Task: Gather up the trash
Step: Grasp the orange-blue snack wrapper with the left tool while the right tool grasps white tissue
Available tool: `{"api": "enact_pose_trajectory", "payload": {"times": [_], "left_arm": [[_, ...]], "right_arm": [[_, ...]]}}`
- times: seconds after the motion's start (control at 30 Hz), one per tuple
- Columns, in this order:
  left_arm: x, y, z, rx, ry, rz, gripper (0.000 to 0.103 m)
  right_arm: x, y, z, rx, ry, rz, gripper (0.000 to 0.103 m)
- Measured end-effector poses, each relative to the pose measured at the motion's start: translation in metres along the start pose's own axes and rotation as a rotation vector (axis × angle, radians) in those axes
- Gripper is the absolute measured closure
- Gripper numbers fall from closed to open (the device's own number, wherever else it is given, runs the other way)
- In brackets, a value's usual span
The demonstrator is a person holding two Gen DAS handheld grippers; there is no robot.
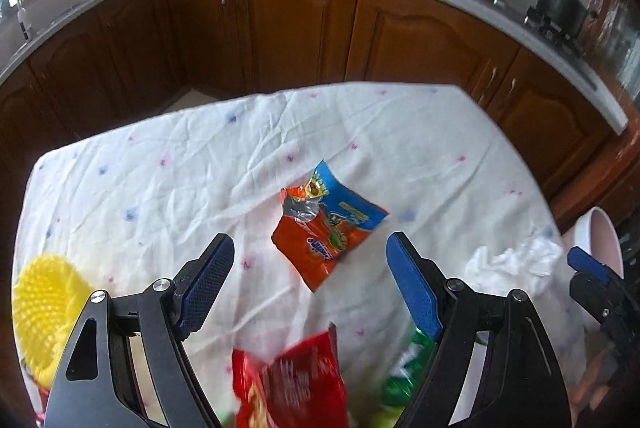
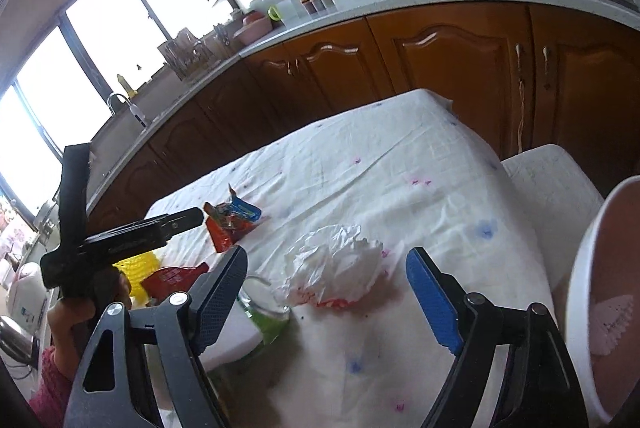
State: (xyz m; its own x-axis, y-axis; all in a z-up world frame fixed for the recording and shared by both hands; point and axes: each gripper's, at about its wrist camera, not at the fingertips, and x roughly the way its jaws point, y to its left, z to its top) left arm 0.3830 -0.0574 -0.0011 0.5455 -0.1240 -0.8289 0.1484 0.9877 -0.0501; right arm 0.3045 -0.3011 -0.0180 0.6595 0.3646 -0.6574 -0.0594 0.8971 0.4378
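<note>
On the white tablecloth lie an orange and blue snack wrapper, a red wrapper, a green wrapper and a crumpled white tissue. My left gripper hangs open above the cloth, with the orange wrapper just beyond its fingertips and the red one under its jaws; it grips nothing. My right gripper is open too, hovering over the tissue with nothing between its pads. The orange wrapper and the left gripper show at left in the right wrist view.
A white bin with a pink inside stands past the table's right edge, beside a white seat. A yellow knobbly object lies at the table's left. Brown kitchen cabinets run behind the table.
</note>
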Motion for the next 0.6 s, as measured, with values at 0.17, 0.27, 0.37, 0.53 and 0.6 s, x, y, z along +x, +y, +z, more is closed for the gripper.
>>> {"api": "enact_pose_trajectory", "payload": {"times": [0.17,0.27,0.37,0.53,0.6], "left_arm": [[0.023,-0.004,0.000,0.028,0.086,-0.032,0.078],[0.026,-0.010,-0.002,0.061,0.098,-0.064,0.097],[0.020,-0.019,-0.005,0.107,0.072,-0.057,0.099],[-0.001,-0.028,-0.006,0.126,0.011,-0.067,0.100],[-0.014,-0.031,-0.008,0.123,-0.007,-0.090,0.100]], "right_arm": [[0.021,-0.003,0.000,0.000,0.044,-0.005,0.034],[0.030,-0.006,-0.003,0.006,0.064,0.000,0.059],[0.027,-0.007,-0.006,-0.010,0.045,-0.010,0.072],[0.012,-0.005,-0.008,-0.031,0.023,-0.006,0.077],[0.004,-0.005,-0.009,-0.028,0.010,0.003,0.077]]}}
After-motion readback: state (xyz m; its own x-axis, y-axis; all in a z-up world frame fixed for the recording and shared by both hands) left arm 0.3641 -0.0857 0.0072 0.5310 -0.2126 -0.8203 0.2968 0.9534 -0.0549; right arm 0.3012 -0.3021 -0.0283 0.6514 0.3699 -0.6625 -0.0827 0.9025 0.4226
